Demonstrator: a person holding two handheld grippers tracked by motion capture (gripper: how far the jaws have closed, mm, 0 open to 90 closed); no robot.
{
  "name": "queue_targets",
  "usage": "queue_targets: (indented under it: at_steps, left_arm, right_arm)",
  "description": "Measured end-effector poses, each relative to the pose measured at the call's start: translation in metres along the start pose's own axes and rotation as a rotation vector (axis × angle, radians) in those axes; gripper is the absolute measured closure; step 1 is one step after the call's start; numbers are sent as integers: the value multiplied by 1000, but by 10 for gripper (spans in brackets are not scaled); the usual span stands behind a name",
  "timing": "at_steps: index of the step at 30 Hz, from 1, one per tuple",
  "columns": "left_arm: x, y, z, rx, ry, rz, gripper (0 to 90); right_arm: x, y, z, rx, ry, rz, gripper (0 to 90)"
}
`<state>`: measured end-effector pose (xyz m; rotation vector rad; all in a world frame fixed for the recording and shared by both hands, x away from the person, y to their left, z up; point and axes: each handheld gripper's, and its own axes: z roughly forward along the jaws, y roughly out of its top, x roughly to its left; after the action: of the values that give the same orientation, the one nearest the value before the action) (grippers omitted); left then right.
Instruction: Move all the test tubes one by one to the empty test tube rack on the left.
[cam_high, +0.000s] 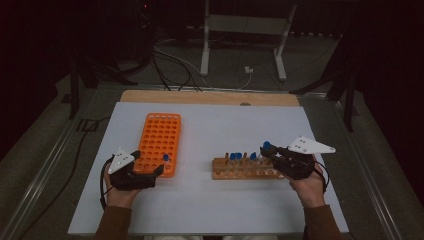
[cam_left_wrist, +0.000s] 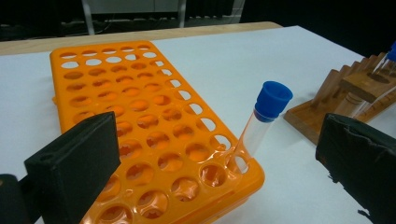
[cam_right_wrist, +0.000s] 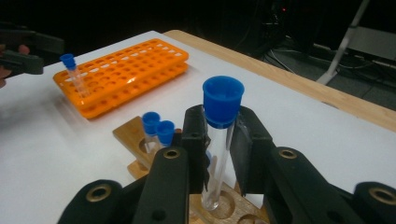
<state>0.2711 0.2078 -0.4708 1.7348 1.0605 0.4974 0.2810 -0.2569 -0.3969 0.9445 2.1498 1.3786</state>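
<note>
Right gripper (cam_right_wrist: 219, 140) clamped on a clear plastic test tube with a blue cap (cam_right_wrist: 219, 135), pads pressing its sides just under the cap, tube upright, its rounded bottom right over a hole of the brown wooden tube rack (cam_right_wrist: 135, 140); touching or not, cannot tell. Seen from above, near the worktop's right edge, toward the front, over the rack's right end. More blue-capped tubes (cam_high: 235, 157) standing in that rack. Left gripper (cam_high: 145, 172) spread wide, holding nothing, at the near end of the orange plastic tube rack (cam_left_wrist: 140, 116) left of centre. One capped tube (cam_left_wrist: 261, 121) leaning in a near corner hole of it, between the open jaws but apart from both.
</note>
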Motion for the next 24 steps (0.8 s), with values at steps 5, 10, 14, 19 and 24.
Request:
queue_targets:
  at_steps: [5, 10, 14, 19, 24]
  left_arm:
    - [-2, 1, 0, 2, -7, 5, 6]
    - [-5, 4, -1, -8, -26, 6, 6]
    - [-9, 9, -3, -24, -38, 15, 7]
    - [-15, 15, -5, -50, -59, 27, 10]
    - [-23, 22, -7, -71, -79, 42, 11]
  right_arm:
    - [7, 4, -2, 2, 17, -20, 763]
    - [15, 7, -1, -6, 45, -26, 763]
    - [21, 9, 4, -15, 75, -27, 763]
    - [31, 15, 16, -14, 112, -38, 763]
    - [44, 23, 28, -18, 158, -46, 762]
